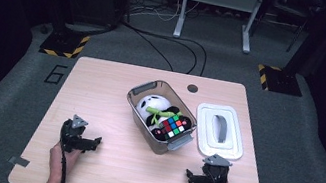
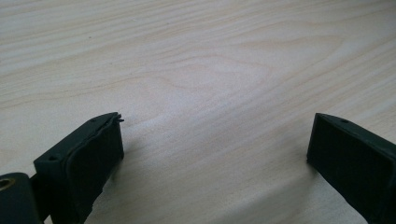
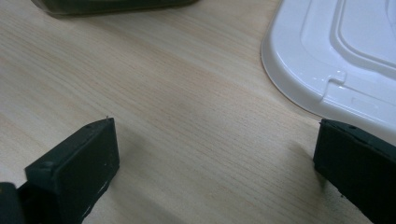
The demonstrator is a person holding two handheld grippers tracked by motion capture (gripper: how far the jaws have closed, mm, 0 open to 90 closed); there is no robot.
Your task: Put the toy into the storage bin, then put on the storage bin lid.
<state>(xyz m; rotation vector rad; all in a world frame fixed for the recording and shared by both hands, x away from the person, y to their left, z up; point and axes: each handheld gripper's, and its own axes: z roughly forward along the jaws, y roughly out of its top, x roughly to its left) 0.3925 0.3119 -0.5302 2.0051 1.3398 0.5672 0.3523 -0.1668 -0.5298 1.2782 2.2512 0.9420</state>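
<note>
At six o'clock of the white plastic lid with a grey handle [image 1: 220,130], the right gripper [image 1: 194,179] rests on the pale wooden desk [image 1: 116,88], jaws wide apart and empty; the left gripper [image 1: 91,144], at eight o'clock of the bin, is likewise agape and empty. The smoky translucent plastic bin [image 1: 139,95] at centre holds a white ball [image 1: 152,103], a colourful puzzle cube [image 1: 174,125] and a green-and-black toy [image 1: 163,115], heaped high. Risk, I judge: the flat lid may slide when pinched, or jam on the heap
</note>
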